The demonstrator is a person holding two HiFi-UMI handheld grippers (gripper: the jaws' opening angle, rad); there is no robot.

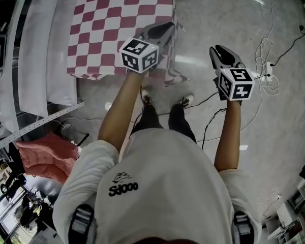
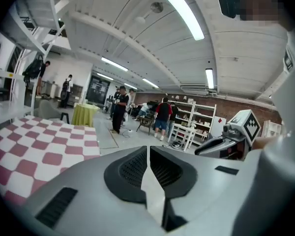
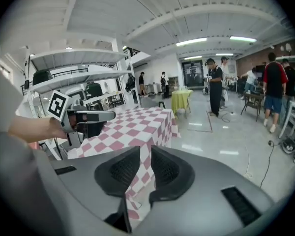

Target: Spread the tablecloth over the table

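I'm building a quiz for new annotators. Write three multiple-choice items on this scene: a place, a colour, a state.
1. Where is the tablecloth in the head view? A) upper left B) bunched at the feet C) over the right arm
2. Its checks are: A) blue-white B) red-white C) green-yellow
3. The jaws of the right hand-held gripper are: A) clamped on cloth B) pressed together C) apart, gripping nothing
Answers: 1 A, it lies spread at upper left; 2 B, red and white squares show; 3 C, a gap shows between its pads.
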